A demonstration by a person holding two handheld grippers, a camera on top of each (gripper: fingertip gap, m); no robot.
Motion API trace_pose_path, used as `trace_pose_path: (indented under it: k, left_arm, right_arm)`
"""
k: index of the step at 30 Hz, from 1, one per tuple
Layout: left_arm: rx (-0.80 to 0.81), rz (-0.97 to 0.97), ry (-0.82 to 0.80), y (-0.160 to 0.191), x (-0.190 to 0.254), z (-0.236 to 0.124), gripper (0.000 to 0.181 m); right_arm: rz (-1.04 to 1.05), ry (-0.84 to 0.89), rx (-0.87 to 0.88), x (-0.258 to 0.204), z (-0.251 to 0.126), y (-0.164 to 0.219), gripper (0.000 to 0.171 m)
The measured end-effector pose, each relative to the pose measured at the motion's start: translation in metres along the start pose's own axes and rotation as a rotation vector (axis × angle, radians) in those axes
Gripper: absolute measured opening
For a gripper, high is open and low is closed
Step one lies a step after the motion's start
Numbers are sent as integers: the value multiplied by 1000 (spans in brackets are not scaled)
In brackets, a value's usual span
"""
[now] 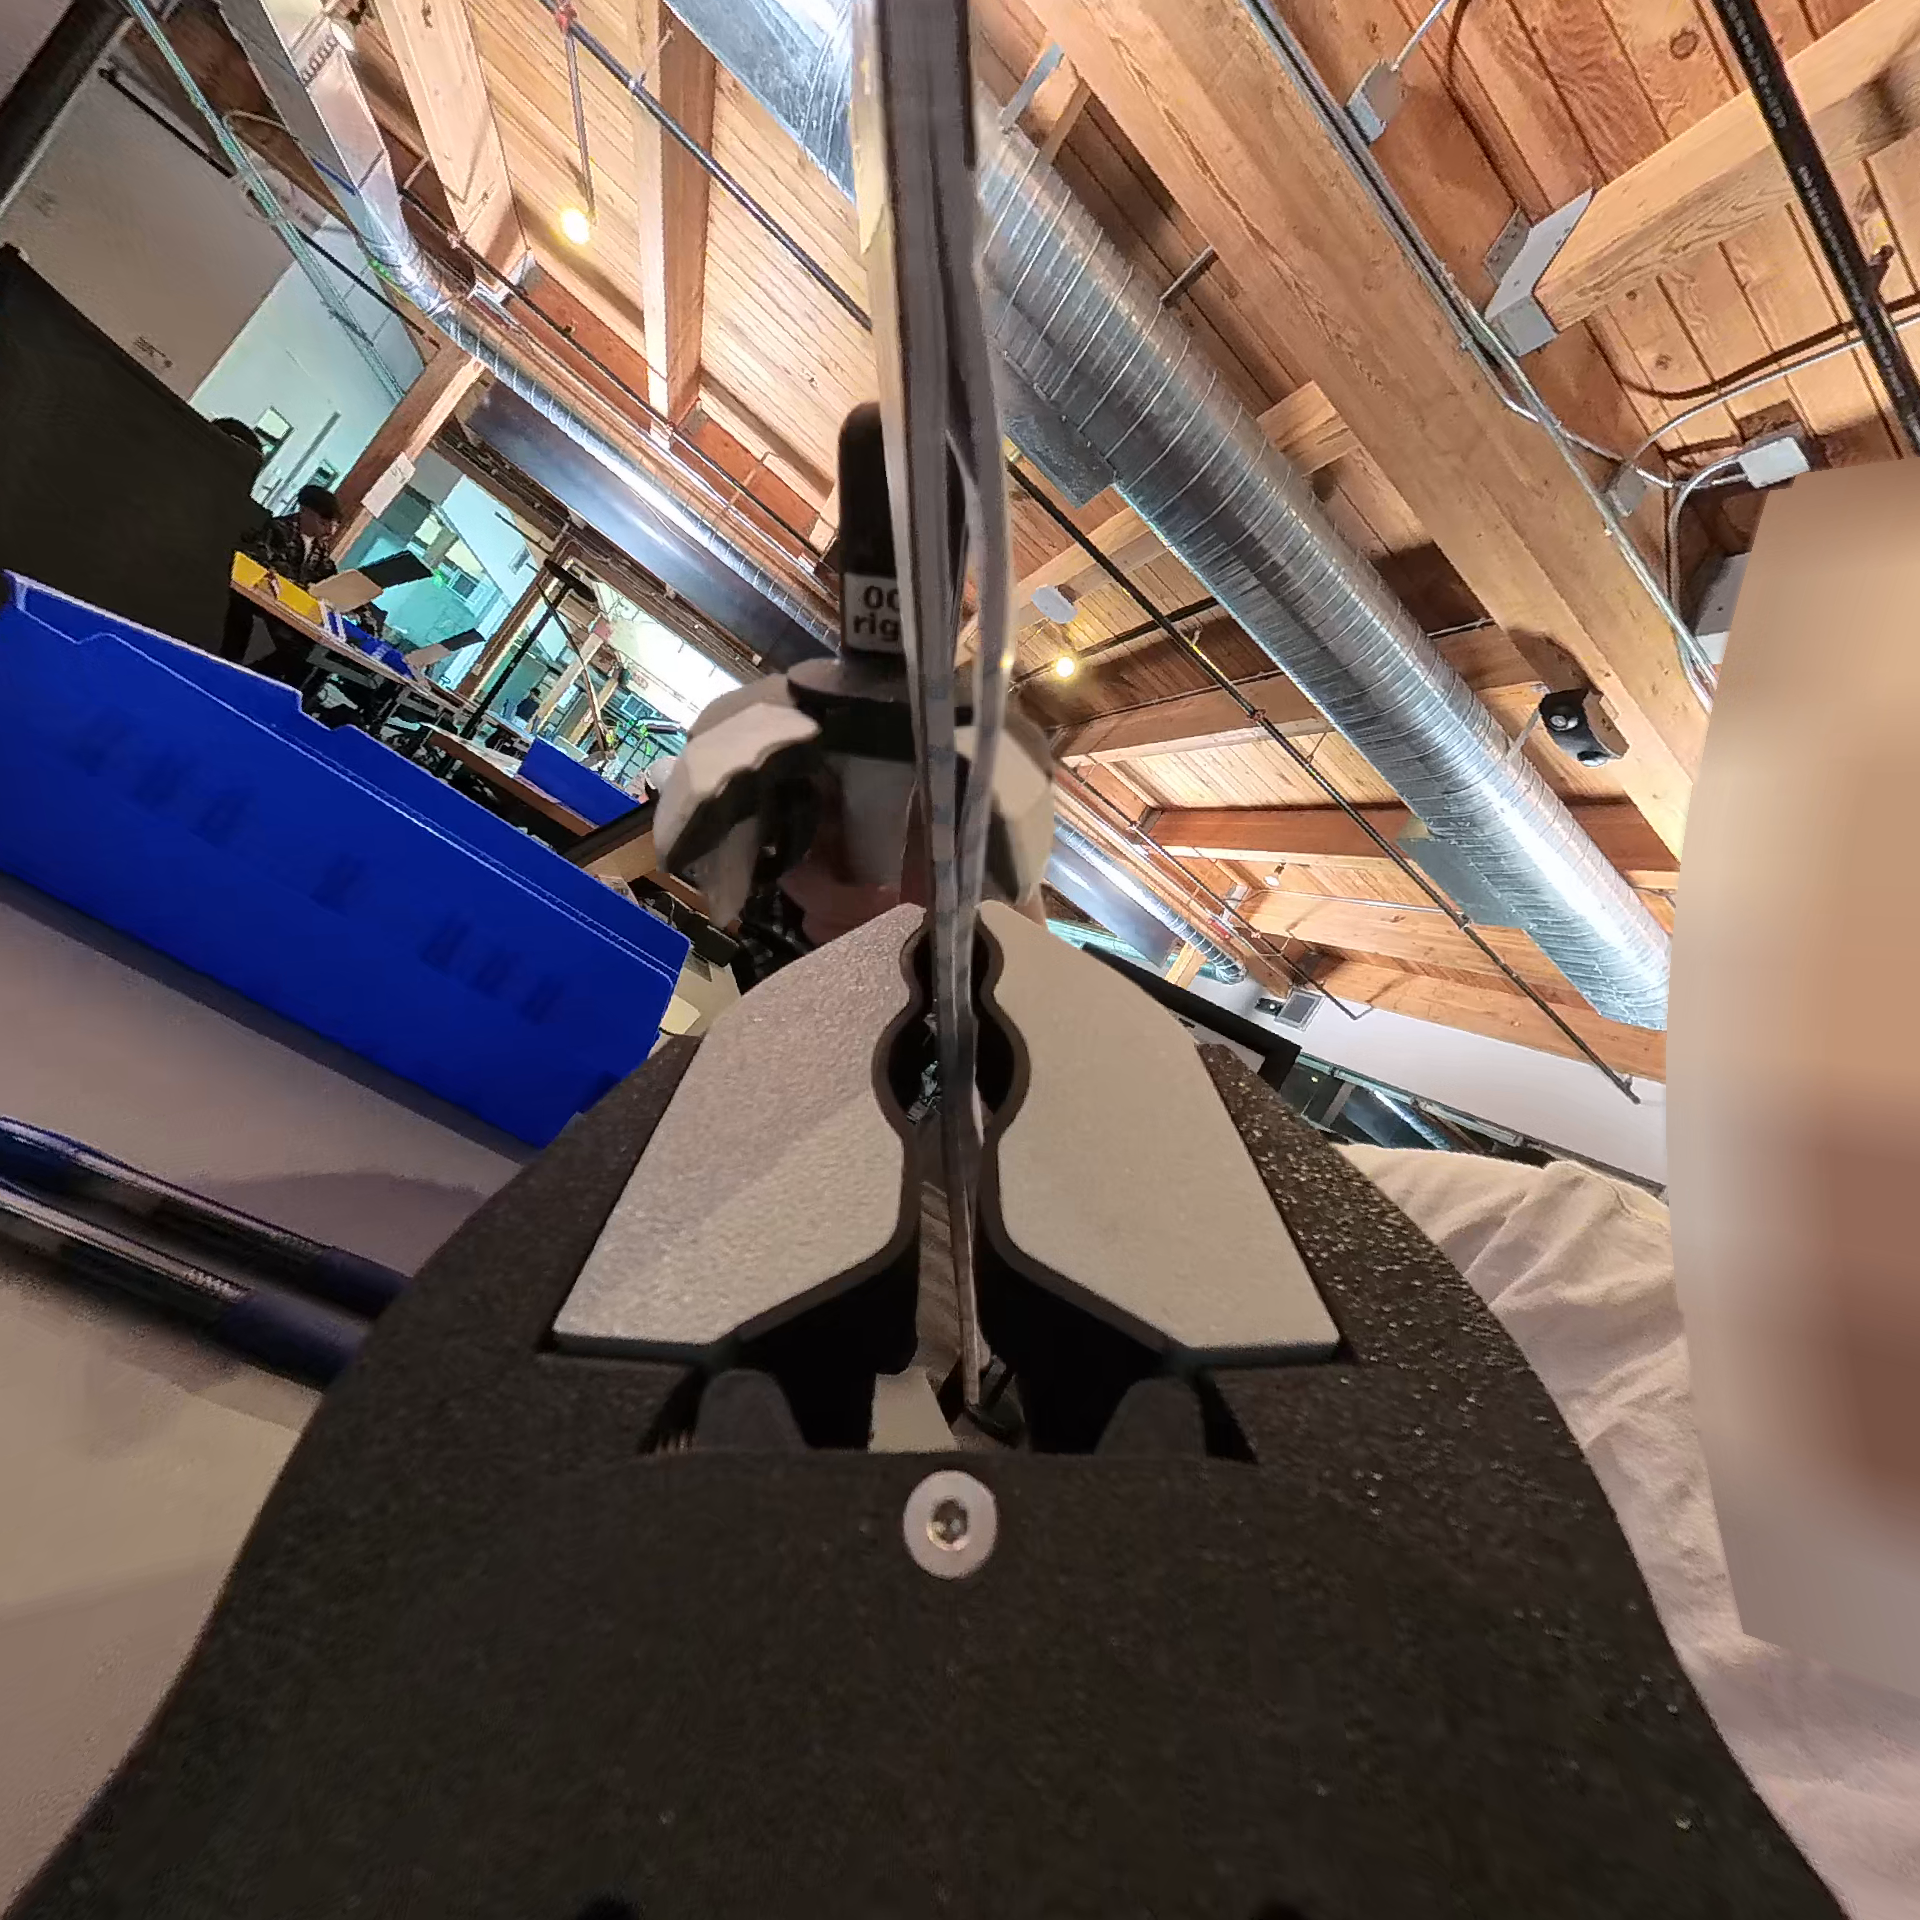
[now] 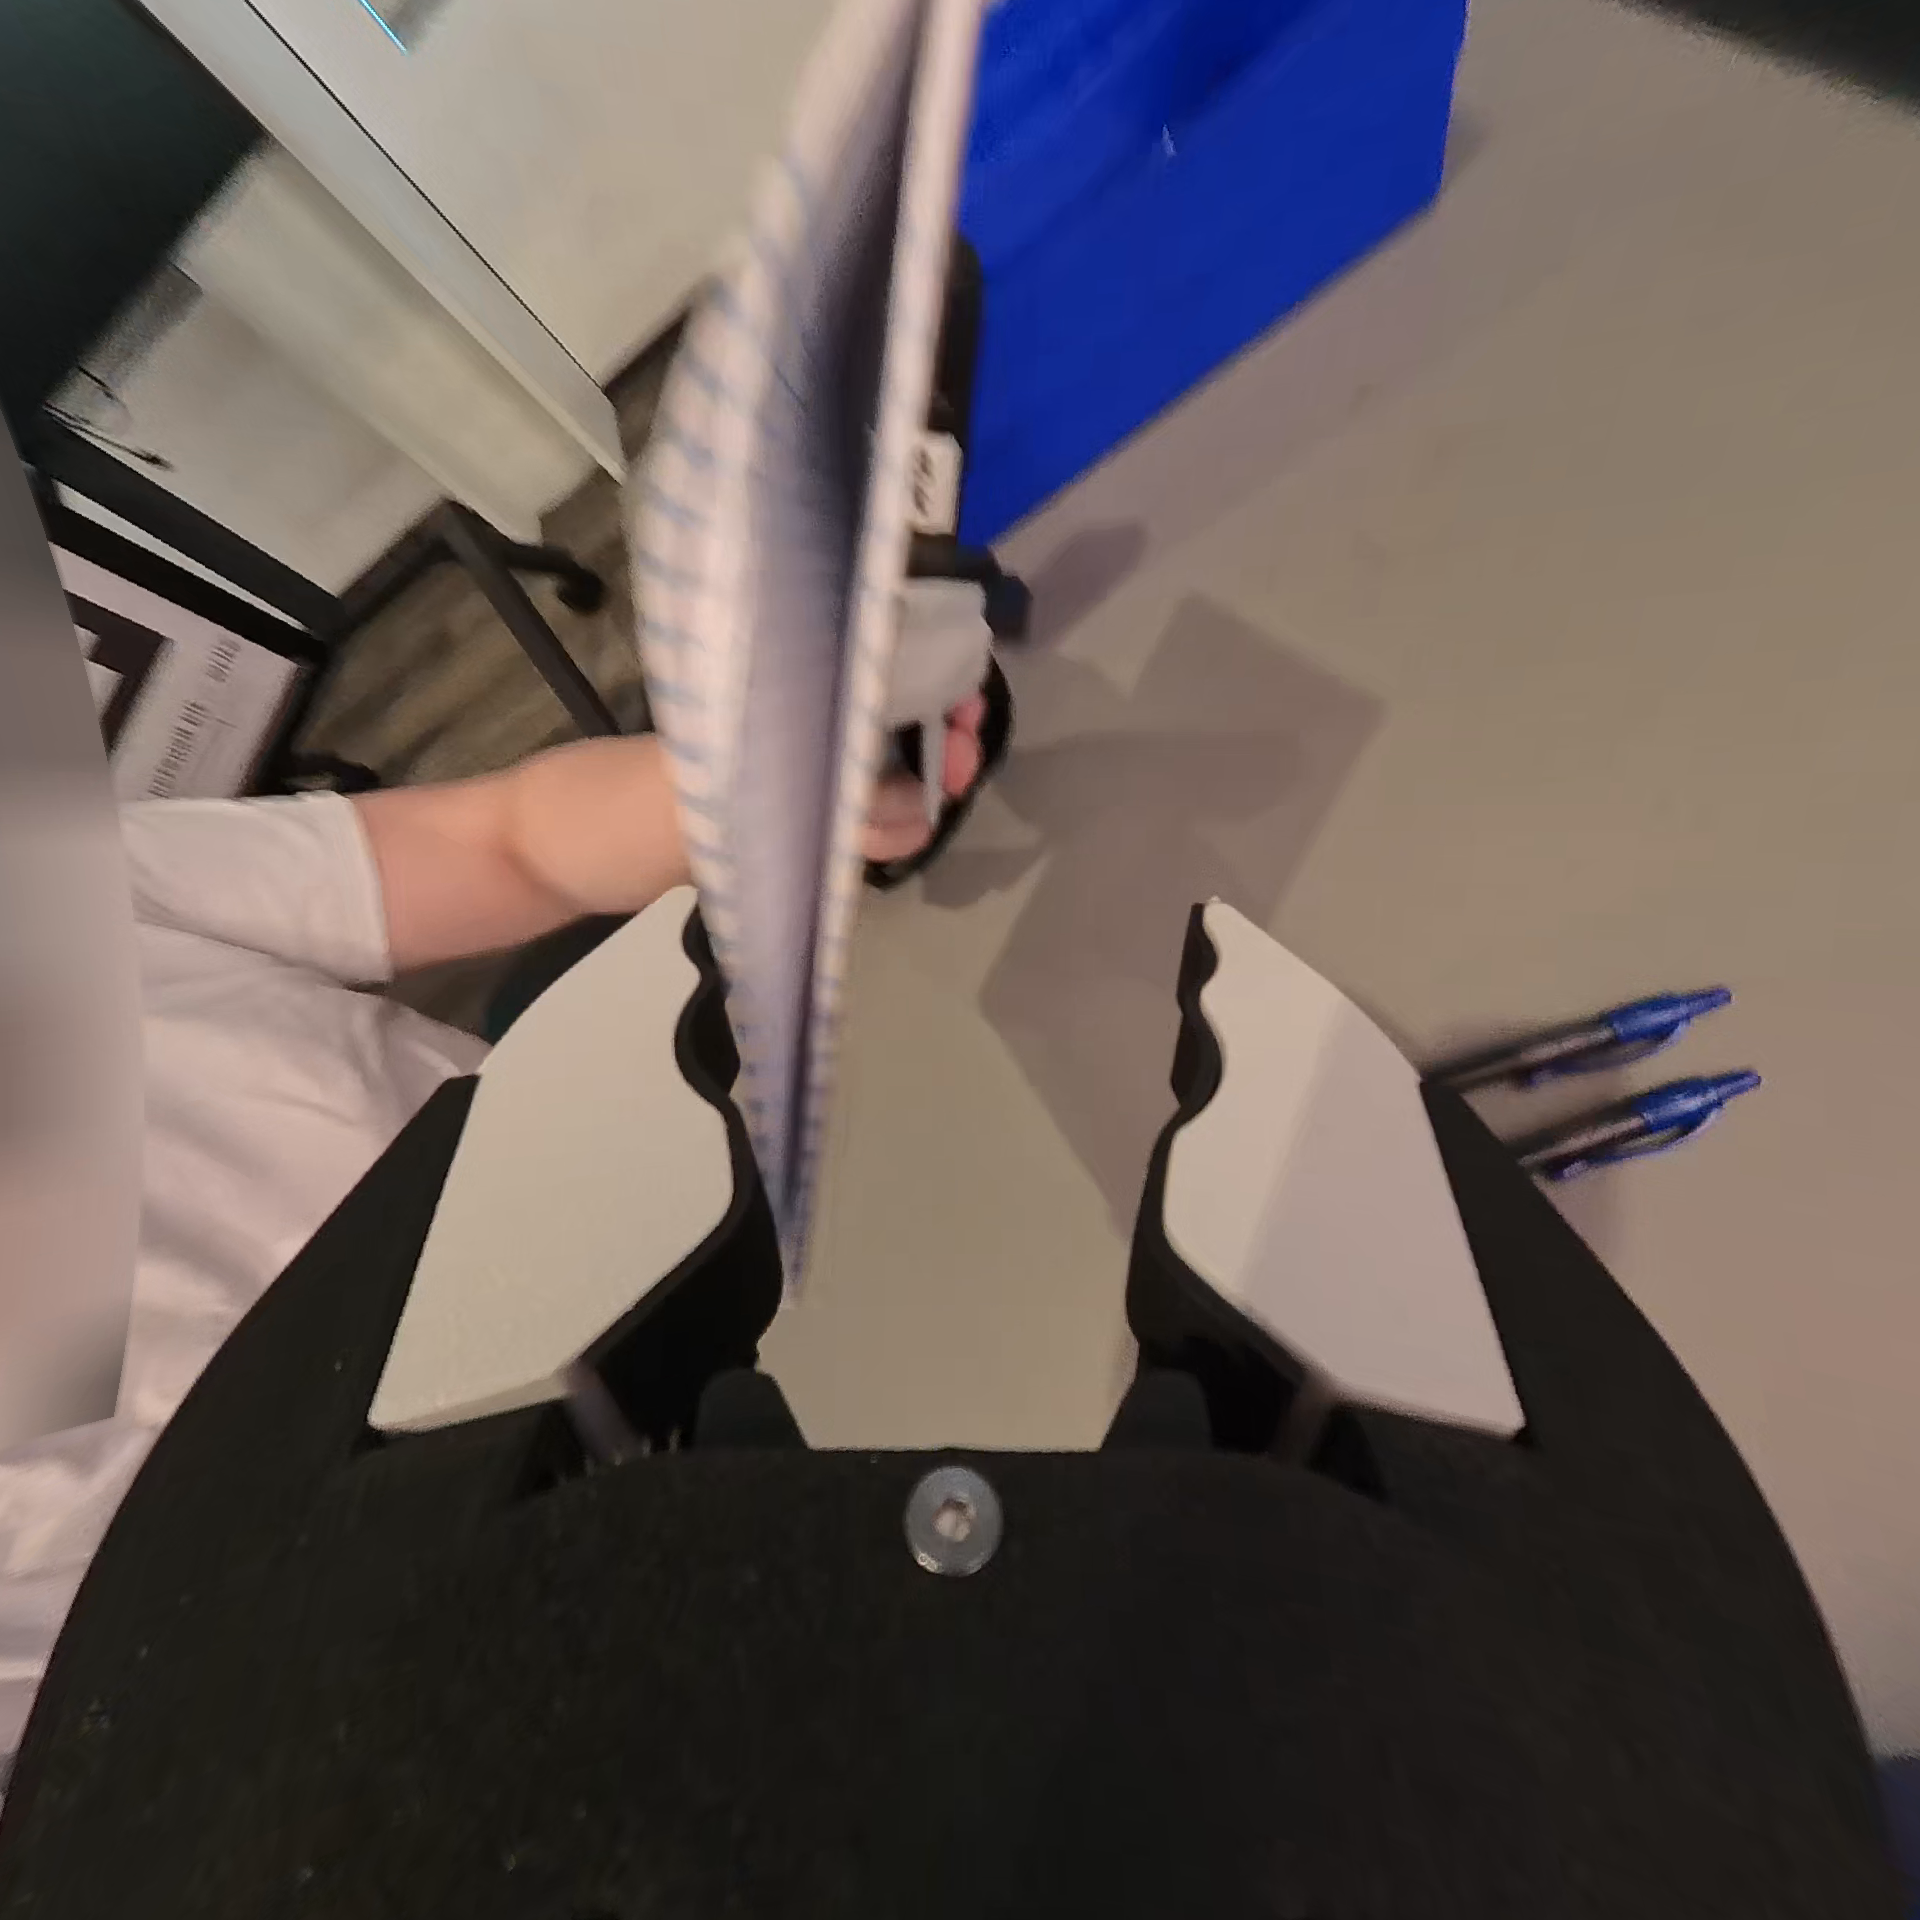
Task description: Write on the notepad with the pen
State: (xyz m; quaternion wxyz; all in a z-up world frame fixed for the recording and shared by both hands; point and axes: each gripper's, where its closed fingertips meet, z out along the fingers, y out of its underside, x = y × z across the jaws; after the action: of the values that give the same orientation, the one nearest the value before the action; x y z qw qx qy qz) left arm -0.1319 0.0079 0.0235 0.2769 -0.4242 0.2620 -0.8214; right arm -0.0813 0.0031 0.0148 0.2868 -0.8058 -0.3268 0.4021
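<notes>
Between the left gripper's (image 1: pixel 951 966) clamped jaws, the notepad (image 1: pixel 925 436) stands edge-on; right gripper (image 2: pixel 940 997) gapes.

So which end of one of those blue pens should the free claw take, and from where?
Grip the nearer pen across the middle of its barrel, coming down from above. It lies flat on the table beside the other pen, with only a thin gap between them. The right claw is open.

Upright notepad (image 2: pixel 790 665) between pens (image 2: pixel 1621 1081), sleeve (image 2: pixel 239 935)
</notes>
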Motion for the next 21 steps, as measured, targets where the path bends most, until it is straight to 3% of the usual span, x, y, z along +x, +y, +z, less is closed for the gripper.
trace_pose_path:
  k: [7, 11, 13, 17, 21]
  left_arm:
    - [70, -89, 10, -8, -5, -4, 22]
    - [48, -83, -24, -1, -12, -2, 11]
    - [47, -77, -61, -1, -18, -4, 4]
    - [29, -53, -91, -1, -20, -6, 5]
    - [22, -58, -113, 1, -25, -6, 4]
  right_arm:
    - [158, -149, 4, -3, 20, 14, 59]
    - [243, -254, 21, -4, 31, 21, 45]
    - [272, -359, 74, -12, 31, 17, 25]
    - [333, -435, 158, -12, 32, 7, 30]
    - [252, -303, 209, 3, 31, 0, 28]
